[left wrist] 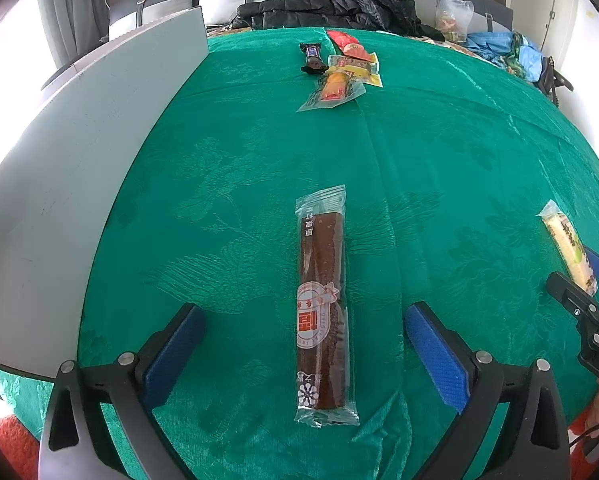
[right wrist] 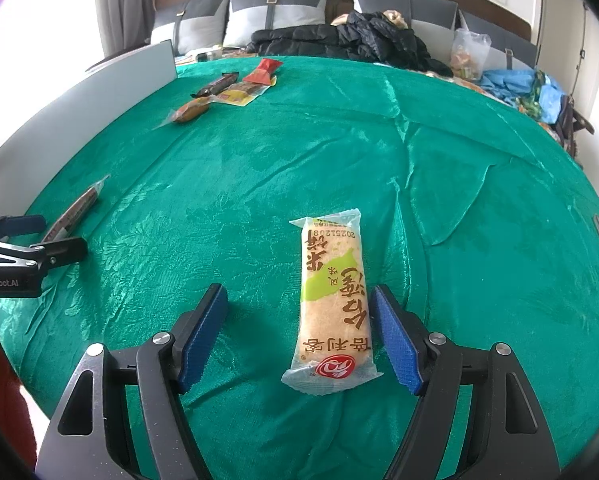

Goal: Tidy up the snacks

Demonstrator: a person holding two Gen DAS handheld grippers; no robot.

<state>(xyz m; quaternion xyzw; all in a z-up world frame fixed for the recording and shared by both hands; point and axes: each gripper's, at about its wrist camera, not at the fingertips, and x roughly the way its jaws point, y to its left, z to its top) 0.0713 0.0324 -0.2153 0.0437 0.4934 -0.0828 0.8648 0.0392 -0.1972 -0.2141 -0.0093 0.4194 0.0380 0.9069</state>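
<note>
A long brown snack bar [left wrist: 323, 300] in a clear wrapper lies on the green tablecloth [left wrist: 439, 160]. My left gripper [left wrist: 304, 312] is open and straddles its near half, and the blue pads [left wrist: 435, 352] stand well clear of it on both sides. A pale rice-cracker pack [right wrist: 331, 304] with green print lies lengthwise between the fingers of my right gripper [right wrist: 299, 294], which is open too. Its right pad [right wrist: 395, 340] is close to the wrapper and the left pad is farther off. Each wrist view shows the other gripper at its edge, around its own snack.
Several small snack packs [left wrist: 339, 72] lie in a loose pile at the far side of the table. A grey flat board or lid [left wrist: 79, 180] runs along the left edge. Behind are a bed with a black jacket [right wrist: 339, 40] and a bag [right wrist: 467, 56].
</note>
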